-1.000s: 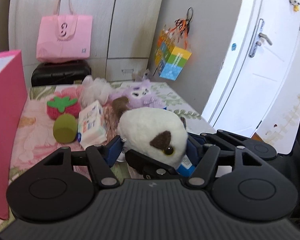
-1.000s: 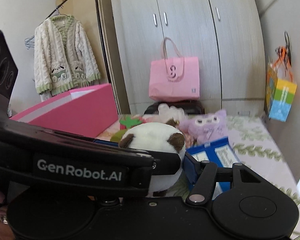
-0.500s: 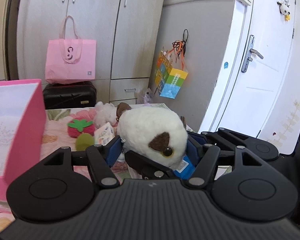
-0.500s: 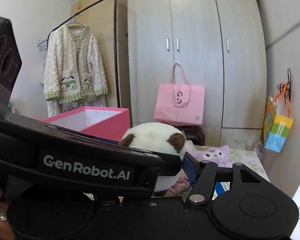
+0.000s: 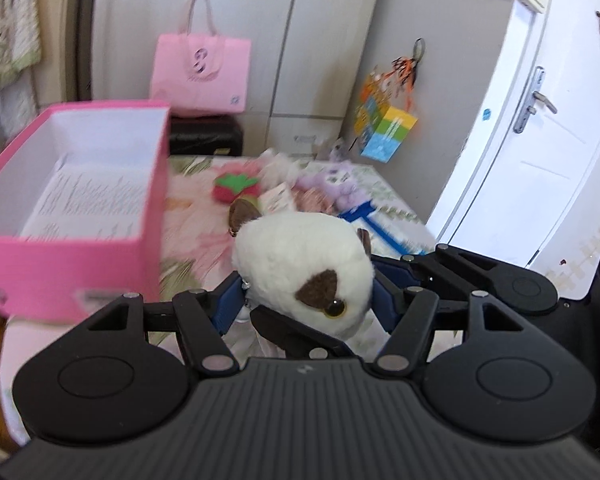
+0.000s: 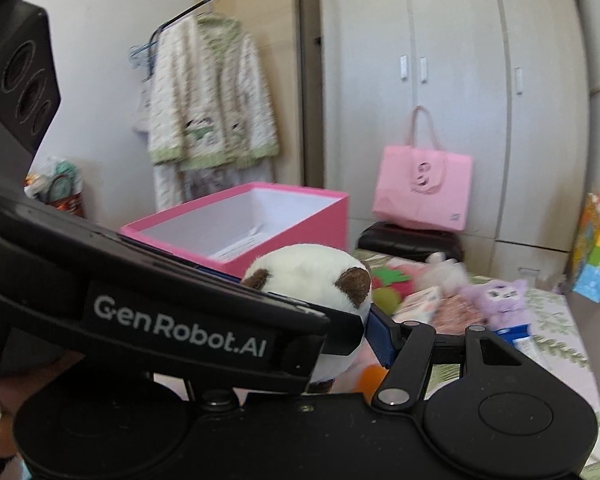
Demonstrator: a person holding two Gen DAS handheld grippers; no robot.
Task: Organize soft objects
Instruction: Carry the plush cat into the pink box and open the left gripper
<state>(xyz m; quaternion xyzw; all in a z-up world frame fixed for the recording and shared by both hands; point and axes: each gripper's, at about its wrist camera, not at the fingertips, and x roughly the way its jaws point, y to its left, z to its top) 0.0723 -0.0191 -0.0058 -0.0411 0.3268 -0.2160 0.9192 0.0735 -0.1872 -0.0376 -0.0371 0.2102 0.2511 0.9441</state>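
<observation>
A white plush toy with brown ears is held up in the air, above the table. My left gripper is shut on it, blue pads on both sides. My right gripper is also shut on the same plush toy; the left gripper's body hides its left finger. An open pink box stands at the left, also in the right wrist view. More soft toys lie beyond: a red strawberry and a purple plush.
A floral-covered table holds a small white packet and a blue-white pack. A pink tote bag sits on a black case by the wardrobe. A colourful gift bag hangs on the wall. A white door is on the right.
Both grippers have risen with the plush toy and swung left. The pink box's open inside now shows, and the toys on the table look farther and lower.
</observation>
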